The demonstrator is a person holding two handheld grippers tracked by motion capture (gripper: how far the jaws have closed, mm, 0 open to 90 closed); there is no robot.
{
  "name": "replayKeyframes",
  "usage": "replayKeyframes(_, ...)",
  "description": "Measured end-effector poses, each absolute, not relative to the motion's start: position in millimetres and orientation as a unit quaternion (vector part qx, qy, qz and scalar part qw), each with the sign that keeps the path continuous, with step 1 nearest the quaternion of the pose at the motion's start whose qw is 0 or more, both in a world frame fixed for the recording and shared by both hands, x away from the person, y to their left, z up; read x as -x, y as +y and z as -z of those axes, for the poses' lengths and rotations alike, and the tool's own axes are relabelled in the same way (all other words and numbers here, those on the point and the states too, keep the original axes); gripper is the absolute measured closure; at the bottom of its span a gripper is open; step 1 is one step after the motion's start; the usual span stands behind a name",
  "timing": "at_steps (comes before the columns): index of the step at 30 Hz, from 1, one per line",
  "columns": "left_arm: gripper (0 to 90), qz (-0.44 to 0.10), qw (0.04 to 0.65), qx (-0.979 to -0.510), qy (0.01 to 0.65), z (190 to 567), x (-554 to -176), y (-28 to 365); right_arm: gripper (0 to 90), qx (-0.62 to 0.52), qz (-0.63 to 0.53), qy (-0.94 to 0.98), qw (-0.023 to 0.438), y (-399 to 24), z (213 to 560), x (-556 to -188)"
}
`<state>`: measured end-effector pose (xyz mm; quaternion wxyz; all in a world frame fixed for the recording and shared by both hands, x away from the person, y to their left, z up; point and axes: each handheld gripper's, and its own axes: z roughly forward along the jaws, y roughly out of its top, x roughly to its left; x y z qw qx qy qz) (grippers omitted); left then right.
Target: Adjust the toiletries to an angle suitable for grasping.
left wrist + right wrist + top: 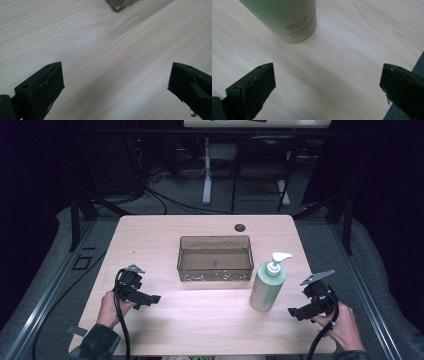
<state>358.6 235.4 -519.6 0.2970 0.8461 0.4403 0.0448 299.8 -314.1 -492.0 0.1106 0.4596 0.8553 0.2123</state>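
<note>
Left gripper (150,299): your jaws spread wide, empty, over light wooden table (200,320).
Right gripper (296,312): released, aimed at pale green pump bottle (268,286), likely staging a grasp.
Bottle: upright, beside translucent brown rectangular bin (215,258).

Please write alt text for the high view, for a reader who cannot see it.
A person's hands hold the open left gripper and right gripper low over a wooden table. Between them stand an empty brown bin and a green pump bottle.
</note>
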Motion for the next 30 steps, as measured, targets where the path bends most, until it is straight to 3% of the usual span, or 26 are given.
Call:
replayKeyframes(12, 0.0, -0.044, 0.293, -0.849, 0.437, 519.9, -356.7, 236.7, 0.0, -0.463, -0.288, 0.832, 0.102, -295.1, 474.6, -290.8)
replayKeyframes(30, 0.0, -0.041, 0.295, -0.842, 0.449, 522.8, -361.4, 248.7, 1.1, -0.441, -0.364, 0.806, 0.156, -253.6, 452.7, -291.2)
